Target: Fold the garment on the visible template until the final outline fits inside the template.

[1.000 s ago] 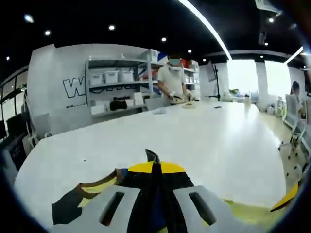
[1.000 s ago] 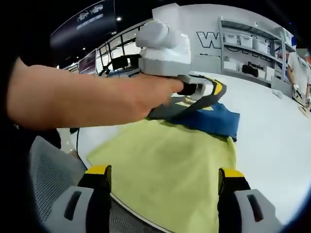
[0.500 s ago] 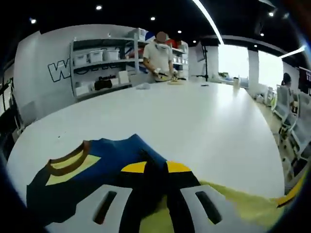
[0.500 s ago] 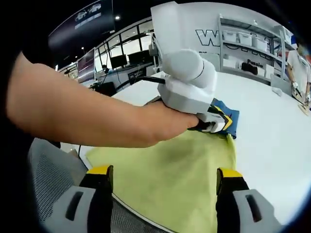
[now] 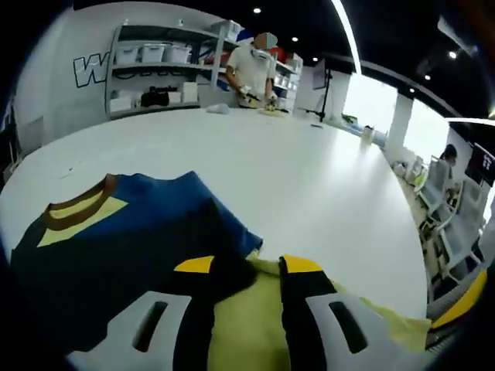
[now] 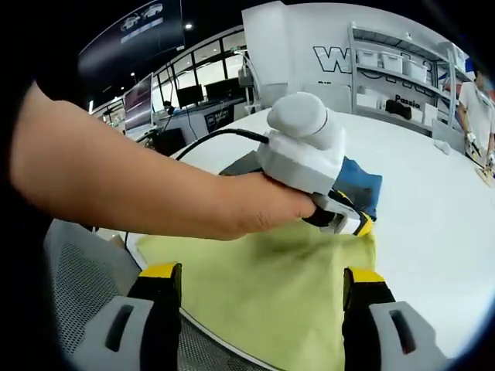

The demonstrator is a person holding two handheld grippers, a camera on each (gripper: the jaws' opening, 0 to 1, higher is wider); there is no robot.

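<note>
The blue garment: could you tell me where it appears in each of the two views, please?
Left gripper view: the blue garment lies spread across the lower left, running under the left gripper.
Right gripper view: a blue corner shows right of centre, beyond the hand.
Shared landmark: the yellow-green template, which the garment's edge meets in both views.

A big work lab is shown: a long white desk (image 5: 309, 185), shelves (image 5: 155, 69) with boxes at 11 o'clock, and computer screens (image 6: 189, 97).
</note>
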